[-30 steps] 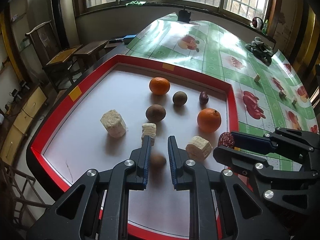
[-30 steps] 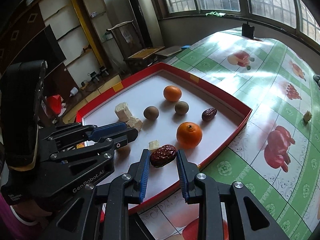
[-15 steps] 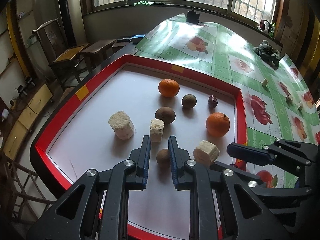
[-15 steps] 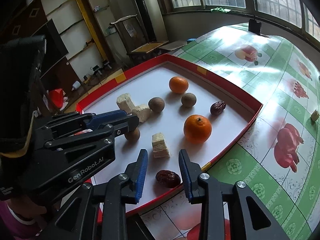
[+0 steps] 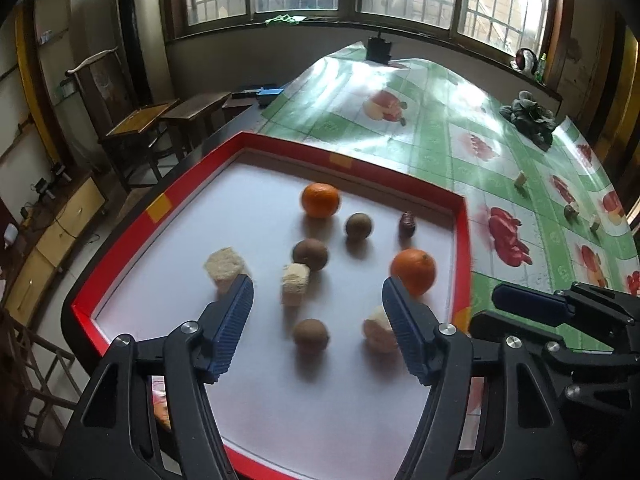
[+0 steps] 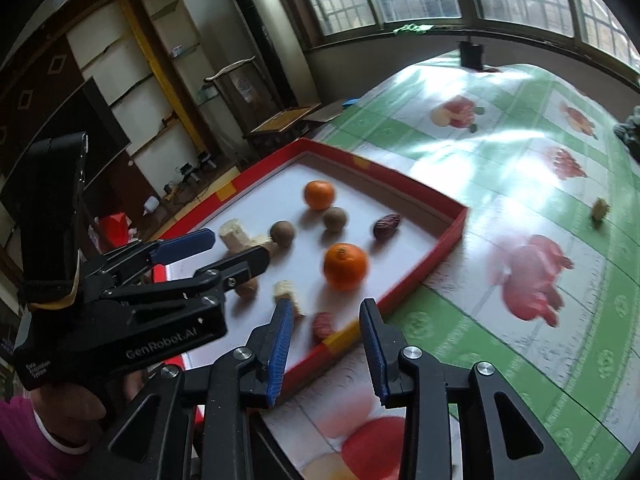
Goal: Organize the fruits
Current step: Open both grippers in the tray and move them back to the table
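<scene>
Two oranges sit inside the red-rimmed tray (image 5: 463, 240) on my counter (image 5: 440, 136): one orange (image 5: 320, 199) near the far rim, the other orange (image 5: 413, 271) toward the right rim. I count three brown round fruits, one (image 5: 358, 225) beside the far orange, one (image 5: 310, 254) mid-tray, one (image 5: 310, 333) nearer the front rim. A dark date (image 5: 407, 224) lies near the tray's far right corner; a second date (image 6: 323, 323) rests just inside the front right rim. Pale chunks (image 5: 295, 289) are scattered among them. My left gripper (image 5: 318, 330) hovers over the front of the tray, fingers spread wide, holding nothing. My right gripper (image 6: 328, 350) hangs above the front right rim, fingers spread, empty.
</scene>
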